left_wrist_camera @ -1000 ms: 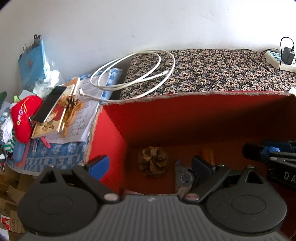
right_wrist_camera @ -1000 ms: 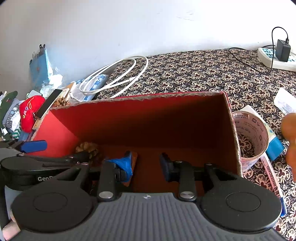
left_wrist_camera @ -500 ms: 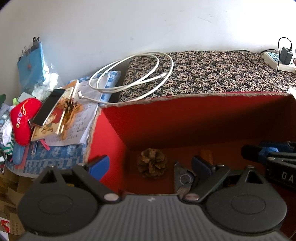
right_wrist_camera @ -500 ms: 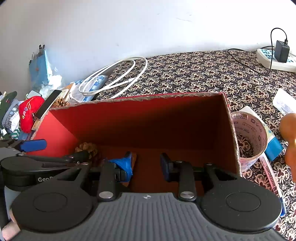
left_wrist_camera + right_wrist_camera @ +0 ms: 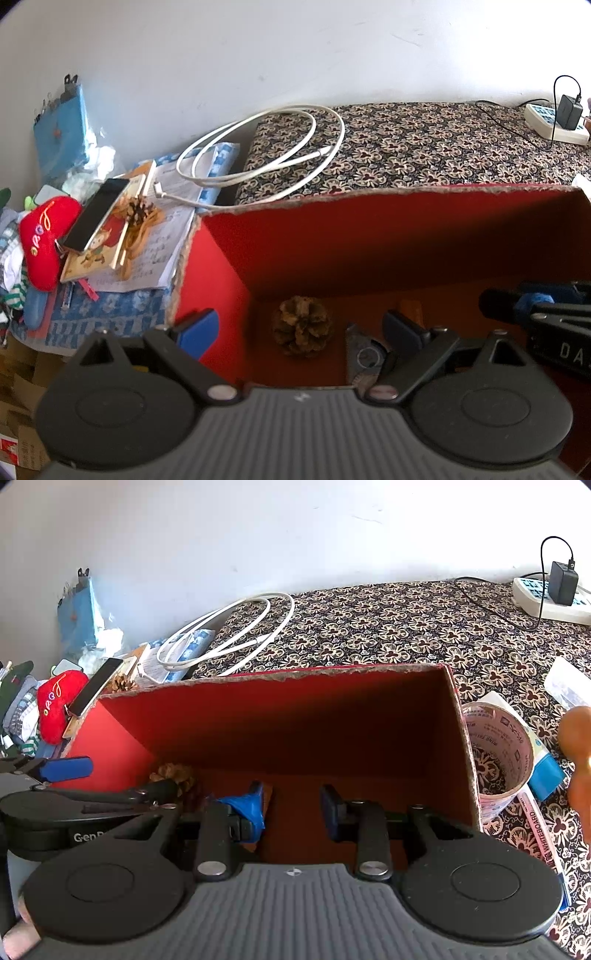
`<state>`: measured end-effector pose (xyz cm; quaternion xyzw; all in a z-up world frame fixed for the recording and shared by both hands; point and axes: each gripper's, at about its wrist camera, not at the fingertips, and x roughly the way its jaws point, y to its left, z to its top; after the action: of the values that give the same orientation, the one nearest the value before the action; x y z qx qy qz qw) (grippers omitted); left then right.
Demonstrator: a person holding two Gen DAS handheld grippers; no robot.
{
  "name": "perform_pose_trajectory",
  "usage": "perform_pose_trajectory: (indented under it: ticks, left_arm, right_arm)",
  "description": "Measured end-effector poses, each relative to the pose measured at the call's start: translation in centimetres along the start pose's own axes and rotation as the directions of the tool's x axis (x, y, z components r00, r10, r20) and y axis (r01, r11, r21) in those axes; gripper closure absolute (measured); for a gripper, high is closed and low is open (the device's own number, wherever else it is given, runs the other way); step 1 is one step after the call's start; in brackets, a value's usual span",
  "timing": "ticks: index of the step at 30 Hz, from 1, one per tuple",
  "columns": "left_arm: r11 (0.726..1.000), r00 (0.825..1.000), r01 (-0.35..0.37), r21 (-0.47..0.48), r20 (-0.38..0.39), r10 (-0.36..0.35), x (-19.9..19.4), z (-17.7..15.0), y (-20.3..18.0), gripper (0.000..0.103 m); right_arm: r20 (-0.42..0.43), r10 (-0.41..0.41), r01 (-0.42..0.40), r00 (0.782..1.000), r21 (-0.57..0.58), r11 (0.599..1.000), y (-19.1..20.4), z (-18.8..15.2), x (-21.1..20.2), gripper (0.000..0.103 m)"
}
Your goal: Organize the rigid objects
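Observation:
A red open box [image 5: 369, 236] [image 5: 295, 716] stands on the patterned tablecloth. On its floor lie a pine cone [image 5: 303, 326] [image 5: 175, 775], a small orange piece [image 5: 410, 310] and a grey metal item [image 5: 364, 354]. My left gripper [image 5: 297, 325] [image 5: 114, 779] is open wide and straddles the box's left wall, with one blue finger [image 5: 195, 328] outside and the other inside. My right gripper [image 5: 291, 805] [image 5: 524, 295] hangs inside the box, open, with a bare gap between its pads. Its left pad hides part of the orange piece.
Right of the box are a tape roll [image 5: 495, 753], a whiteboard marker [image 5: 543, 834] and an orange wooden object [image 5: 578, 746]. A power strip [image 5: 546, 598] lies at the back right. Left of the box are a white cable [image 5: 266, 147], a phone [image 5: 96, 214], a red plush [image 5: 44, 240] and papers.

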<state>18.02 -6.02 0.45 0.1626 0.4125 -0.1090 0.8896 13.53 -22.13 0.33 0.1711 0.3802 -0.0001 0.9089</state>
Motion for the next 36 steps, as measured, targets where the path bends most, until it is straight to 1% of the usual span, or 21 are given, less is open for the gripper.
perform_pose_trajectory:
  ticks: [8, 17, 36]
  left_arm:
    - [1.000, 1.000, -0.002, 0.009, 0.002, 0.002, 0.02, 0.07, -0.14, 0.008]
    - [1.000, 1.000, 0.002, -0.001, 0.001, -0.002, -0.02, -0.01, -0.01, 0.008]
    - [1.000, 1.000, 0.018, 0.024, 0.014, -0.018, -0.23, -0.08, -0.19, 0.008]
  right_arm:
    - [0.001, -0.001, 0.001, 1.000, 0.001, 1.000, 0.04, -0.02, -0.03, 0.087]
    - [0.001, 0.001, -0.001, 1.000, 0.000, 1.000, 0.06, -0.03, -0.01, 0.087]
    - [0.001, 0.001, -0.001, 1.000, 0.001, 1.000, 0.04, -0.01, 0.06, 0.087]
